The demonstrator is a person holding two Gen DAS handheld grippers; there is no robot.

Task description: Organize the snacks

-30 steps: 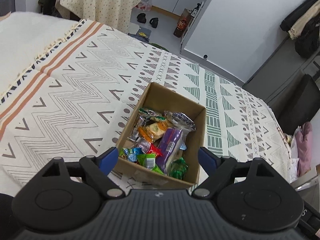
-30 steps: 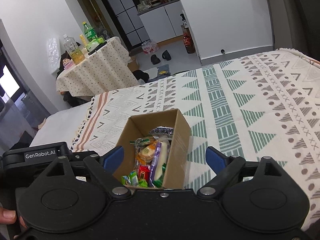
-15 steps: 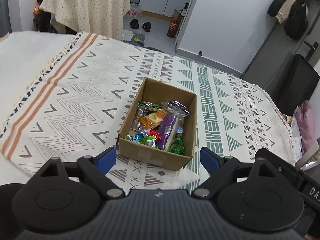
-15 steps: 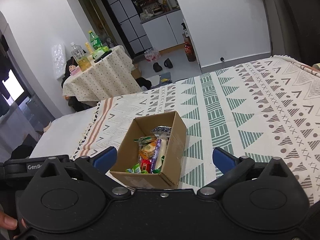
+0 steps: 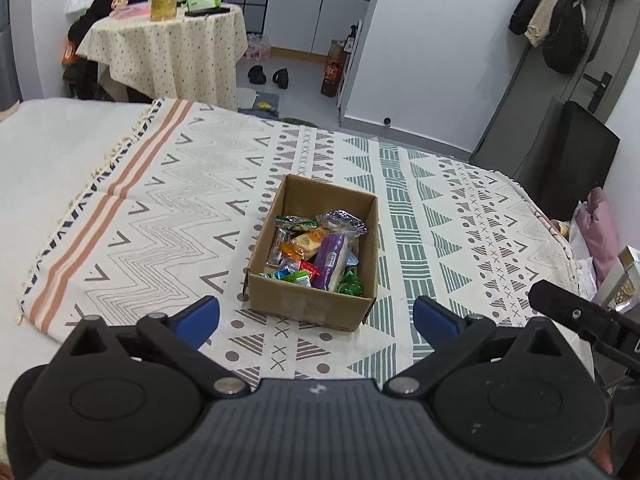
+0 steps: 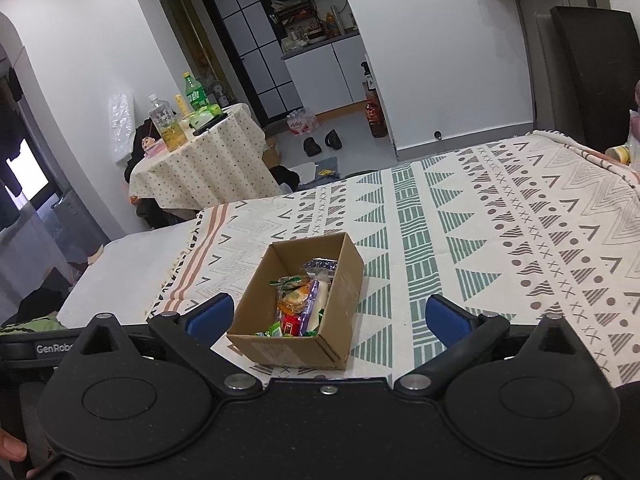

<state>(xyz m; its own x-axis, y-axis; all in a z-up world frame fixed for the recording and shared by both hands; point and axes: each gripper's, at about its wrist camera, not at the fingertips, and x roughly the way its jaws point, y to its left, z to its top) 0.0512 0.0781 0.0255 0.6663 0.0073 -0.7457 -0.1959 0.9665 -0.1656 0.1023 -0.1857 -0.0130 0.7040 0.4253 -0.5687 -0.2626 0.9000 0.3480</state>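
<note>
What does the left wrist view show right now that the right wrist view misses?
Only the left wrist view shows the coats hanging by the door, the pink bag off the bed's right edge, and the green candy in the box's near right corner. Only the right wrist view shows the black-framed glass door and the bright window at far left. Both show the cardboard box of snacks on the patterned blanket, the round table with bottles, and an open, empty gripper.

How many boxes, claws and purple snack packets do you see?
Brown cardboard box: 1
Long purple snack packet: 1
Black claws with blue tips: 2 (left claw, right claw)
Total: 4
</note>
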